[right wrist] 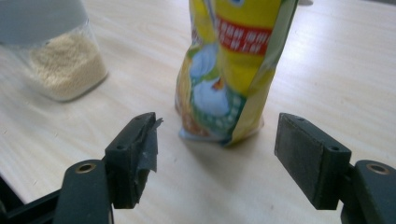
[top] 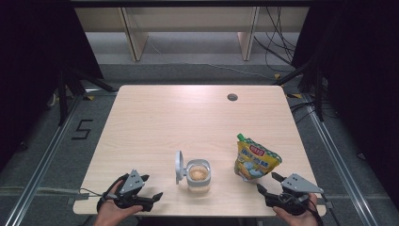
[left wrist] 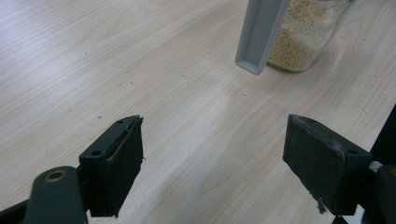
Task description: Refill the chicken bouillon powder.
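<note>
A clear jar (top: 198, 175) partly full of pale grains stands near the table's front edge, its grey flip lid (top: 179, 165) swung open to the left. To its right a yellow snack pouch (top: 255, 160) with a green corner stands upright. My left gripper (top: 151, 186) rests open at the front left, apart from the jar. In the left gripper view the open jaws (left wrist: 215, 154) hold nothing, and the lid (left wrist: 259, 37) and jar (left wrist: 303, 42) lie ahead. My right gripper (top: 267, 181) is open just in front of the pouch (right wrist: 229, 70), its pads (right wrist: 217, 149) not touching it; the jar (right wrist: 65, 65) is to the left.
The light wooden table (top: 155, 122) has a round cable hole (top: 232, 97) at the back right. A few stray grains (left wrist: 126, 84) lie on the wood near the jar. Both hands sit at the table's front edge, with dark floor and metal rails around.
</note>
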Demonstrator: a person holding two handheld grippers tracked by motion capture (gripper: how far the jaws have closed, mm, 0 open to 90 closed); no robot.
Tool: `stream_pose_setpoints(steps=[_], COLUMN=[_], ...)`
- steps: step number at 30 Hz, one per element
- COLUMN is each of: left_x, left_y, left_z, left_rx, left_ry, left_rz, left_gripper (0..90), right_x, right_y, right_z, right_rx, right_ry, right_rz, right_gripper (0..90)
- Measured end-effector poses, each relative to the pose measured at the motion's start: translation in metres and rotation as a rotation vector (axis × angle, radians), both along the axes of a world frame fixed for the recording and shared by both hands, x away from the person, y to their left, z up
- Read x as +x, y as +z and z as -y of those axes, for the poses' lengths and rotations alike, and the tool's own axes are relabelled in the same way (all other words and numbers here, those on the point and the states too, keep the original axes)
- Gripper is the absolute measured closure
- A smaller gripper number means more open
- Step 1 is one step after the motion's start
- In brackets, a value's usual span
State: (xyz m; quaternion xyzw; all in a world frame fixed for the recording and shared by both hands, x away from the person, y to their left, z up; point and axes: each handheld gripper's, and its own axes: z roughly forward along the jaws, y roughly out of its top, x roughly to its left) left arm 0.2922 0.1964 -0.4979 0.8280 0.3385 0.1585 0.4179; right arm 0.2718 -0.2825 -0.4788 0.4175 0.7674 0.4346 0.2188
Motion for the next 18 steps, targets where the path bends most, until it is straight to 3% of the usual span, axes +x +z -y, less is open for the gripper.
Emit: stream_pose_setpoints(steps=[1,2,3,7,9,11,12,18], left_x=[0.0,0.0,-0.001,-0.001,0.0,0.0,0.0,0.0], left_y=[0.001,0.001,0.001,0.001,0.001,0.0,0.001,0.001], left_z=[-0.001,-0.002,-0.002,-0.002,-0.002,-0.002,-0.001,-0.001], left_rx=[0.001,0.017,0.014,0.018,0.028,0.024,0.032,0.023], left_ry=[-0.006,-0.005,-0.007,-0.006,-0.011,-0.017,-0.01,-0.016], left_rz=[-0.002,-0.005,-0.008,-0.002,-0.001,-0.005,-0.007,-0.011], left_gripper=[19.4,19.4,19.4,19.4,19.4,19.4,19.4,19.4], right_x=[-0.004,-0.003,-0.005,-0.012,-0.016,-0.016,-0.018,-0.02], right_y=[0.0,-0.001,-0.001,0.0,-0.001,-0.002,-0.002,-0.004], right_z=[-0.001,0.001,0.0,0.001,-0.001,0.001,-0.001,-0.003], right_rx=[0.015,0.0,0.016,-0.005,0.018,0.009,0.018,-0.004], right_ry=[-0.008,0.013,0.017,0.01,-0.006,0.011,0.0,0.033], right_rz=[-0.026,0.0,-0.019,-0.048,-0.063,-0.036,-0.066,-0.06], right_gripper=[30.4,30.3,30.2,28.1,25.3,25.0,24.7,25.0])
